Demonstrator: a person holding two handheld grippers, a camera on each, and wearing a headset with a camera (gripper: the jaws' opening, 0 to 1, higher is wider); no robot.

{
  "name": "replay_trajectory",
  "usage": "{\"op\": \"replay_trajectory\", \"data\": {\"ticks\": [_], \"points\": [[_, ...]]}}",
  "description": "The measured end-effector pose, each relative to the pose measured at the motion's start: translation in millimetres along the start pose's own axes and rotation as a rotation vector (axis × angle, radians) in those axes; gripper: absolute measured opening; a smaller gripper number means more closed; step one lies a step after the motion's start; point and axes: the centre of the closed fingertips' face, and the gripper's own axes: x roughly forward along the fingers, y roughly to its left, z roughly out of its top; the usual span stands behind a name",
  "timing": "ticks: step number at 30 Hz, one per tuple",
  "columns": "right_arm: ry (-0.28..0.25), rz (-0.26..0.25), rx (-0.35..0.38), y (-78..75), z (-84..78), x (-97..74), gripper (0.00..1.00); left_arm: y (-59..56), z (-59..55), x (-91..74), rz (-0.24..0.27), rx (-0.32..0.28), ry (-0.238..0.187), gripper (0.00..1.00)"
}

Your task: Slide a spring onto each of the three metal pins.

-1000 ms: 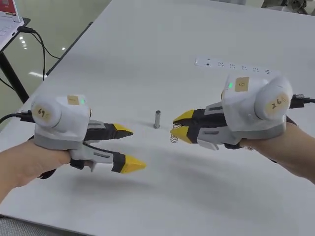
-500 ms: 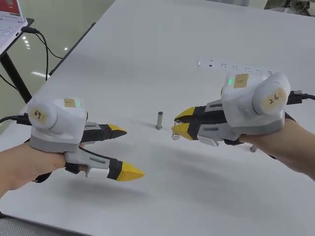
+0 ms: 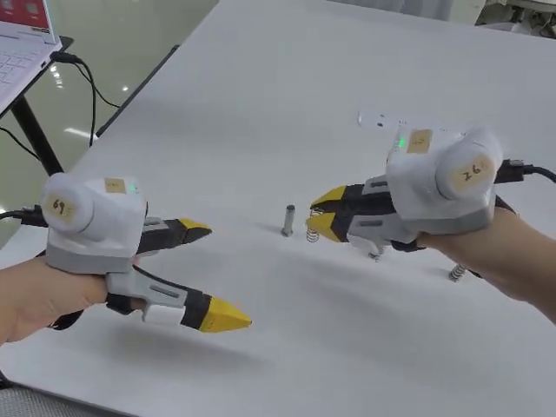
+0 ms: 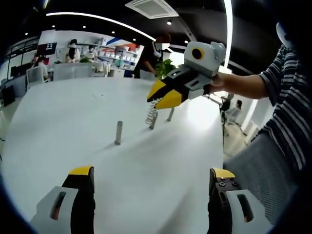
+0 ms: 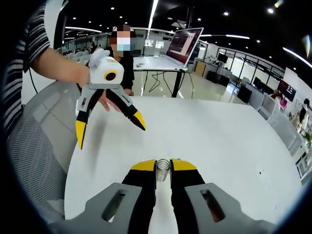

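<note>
A short metal pin [image 3: 287, 220] stands upright on the white table [image 3: 261, 95]. Just right of it my right gripper [image 3: 320, 214] is shut on a small coil spring [image 3: 312, 234], which hangs from the yellow tips slightly above the table. In the right gripper view the spring [image 5: 163, 166] sits pinched between the closed jaws. A second pin [image 4: 170, 114] stands beyond the first pin [image 4: 118, 132], under the right gripper [image 4: 163, 96]. My left gripper [image 3: 213, 274] hovers open and holds nothing, left of the pin.
A loose spring [image 3: 455, 273] lies on the table by the right wrist. A white power strip [image 3: 380, 120] lies further back. An open laptop [image 3: 22, 30] and cables sit off the table's left edge. A person's striped sleeve [image 4: 287, 112] is at the right.
The head camera has shifted. My right gripper has carried the spring a little closer to the pin. The left gripper has sunk slightly lower and stays open.
</note>
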Motion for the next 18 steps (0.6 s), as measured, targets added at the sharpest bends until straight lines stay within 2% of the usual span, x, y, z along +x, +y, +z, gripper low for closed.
{"op": "replay_trajectory", "data": {"ticks": [4,9,18], "points": [[-0.007,-0.023,0.02,-11.1,6.6,2.6,0.07,4.5,2.7,-2.3,0.03,0.009,-0.013,0.96],[-0.015,-0.047,0.042,-22.7,11.7,5.5,0.07,5.3,3.3,-4.0,0.033,-0.006,-0.019,0.98],[-0.024,-0.049,0.08,-29.7,17.8,16.6,0.07,3.9,5.2,-4.6,0.035,-0.002,-0.027,0.98]]}}
